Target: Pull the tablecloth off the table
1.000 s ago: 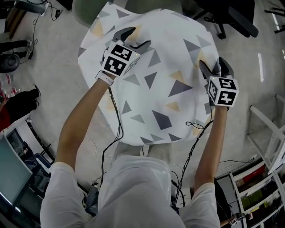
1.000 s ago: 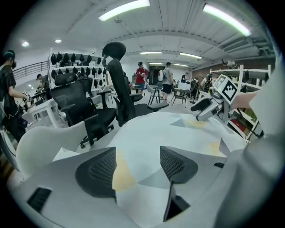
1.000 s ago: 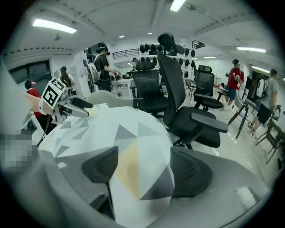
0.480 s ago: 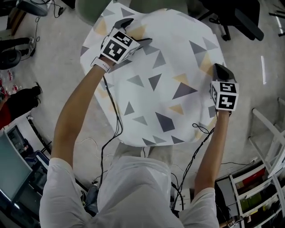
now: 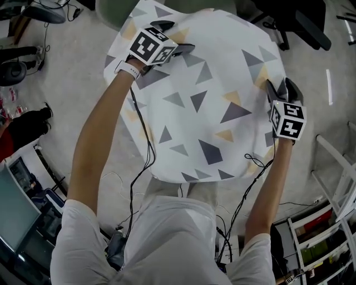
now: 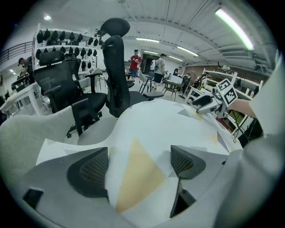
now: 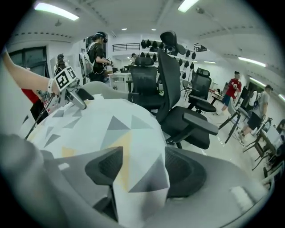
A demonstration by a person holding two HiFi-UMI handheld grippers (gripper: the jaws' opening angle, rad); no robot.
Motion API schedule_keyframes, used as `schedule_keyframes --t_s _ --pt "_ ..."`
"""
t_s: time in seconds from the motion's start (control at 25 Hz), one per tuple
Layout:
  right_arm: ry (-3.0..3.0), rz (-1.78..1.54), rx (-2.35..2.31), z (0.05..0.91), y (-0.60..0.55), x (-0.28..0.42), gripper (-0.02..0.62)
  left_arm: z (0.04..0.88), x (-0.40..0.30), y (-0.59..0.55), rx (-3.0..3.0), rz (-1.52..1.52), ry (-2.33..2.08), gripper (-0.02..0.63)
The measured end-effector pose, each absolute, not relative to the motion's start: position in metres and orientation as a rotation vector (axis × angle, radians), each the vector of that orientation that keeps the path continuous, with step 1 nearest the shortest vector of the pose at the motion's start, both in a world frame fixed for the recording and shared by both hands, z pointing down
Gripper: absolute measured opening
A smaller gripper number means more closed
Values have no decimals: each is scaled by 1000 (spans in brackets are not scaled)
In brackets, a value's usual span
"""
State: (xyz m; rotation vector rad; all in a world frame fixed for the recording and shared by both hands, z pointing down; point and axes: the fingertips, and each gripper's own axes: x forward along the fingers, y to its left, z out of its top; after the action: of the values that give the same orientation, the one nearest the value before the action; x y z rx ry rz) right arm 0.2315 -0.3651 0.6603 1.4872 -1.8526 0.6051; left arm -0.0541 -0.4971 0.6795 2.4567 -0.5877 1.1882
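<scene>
A white tablecloth (image 5: 211, 100) printed with grey and yellow triangles covers the round table and hangs over its rim. My left gripper (image 5: 177, 36) is at the cloth's far left edge, and its jaws stand wide open. In the left gripper view a yellow-triangle patch of the tablecloth (image 6: 133, 173) bulges up between the pads of the left gripper (image 6: 139, 164). My right gripper (image 5: 280, 86) is at the right rim with its jaws opening. In the right gripper view a raised fold of the tablecloth (image 7: 138, 178) stands between the pads of the right gripper (image 7: 142, 167).
A black office chair (image 5: 295, 22) stands beyond the table at the far right and a grey-green seat (image 5: 111, 8) at the far left. A white rack (image 5: 334, 167) is at the right. Cables hang from both grippers down past the person's legs. People stand among several chairs (image 6: 116, 67) in the background.
The left gripper has moved further toward the far edge and its jaws have spread wide. The right gripper's jaws came together at the right rim half a second ago and have since parted.
</scene>
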Motion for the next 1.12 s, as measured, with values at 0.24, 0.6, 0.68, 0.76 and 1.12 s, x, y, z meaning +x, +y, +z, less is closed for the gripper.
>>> schedule_keyframes --t_s 0.24,0.6,0.68,0.76,1.12 --pt "-1896 853 1383 677 -373 250 363 670 -53 -494 2513 1240 -624 363" --pt "-1869 793 1351 671 -369 249 205 658 -39 -477 2593 1321 -728 146" --pt "-1840 695 1350 662 -368 246 138 652 -35 -470 2616 1329 -739 90" --pt "-1825 634 1340 656 -367 239 111 647 -34 -464 2633 1340 -758 59" --pt "-1905 615 1366 626 -359 208 40 620 -37 -439 2597 1288 -778 21"
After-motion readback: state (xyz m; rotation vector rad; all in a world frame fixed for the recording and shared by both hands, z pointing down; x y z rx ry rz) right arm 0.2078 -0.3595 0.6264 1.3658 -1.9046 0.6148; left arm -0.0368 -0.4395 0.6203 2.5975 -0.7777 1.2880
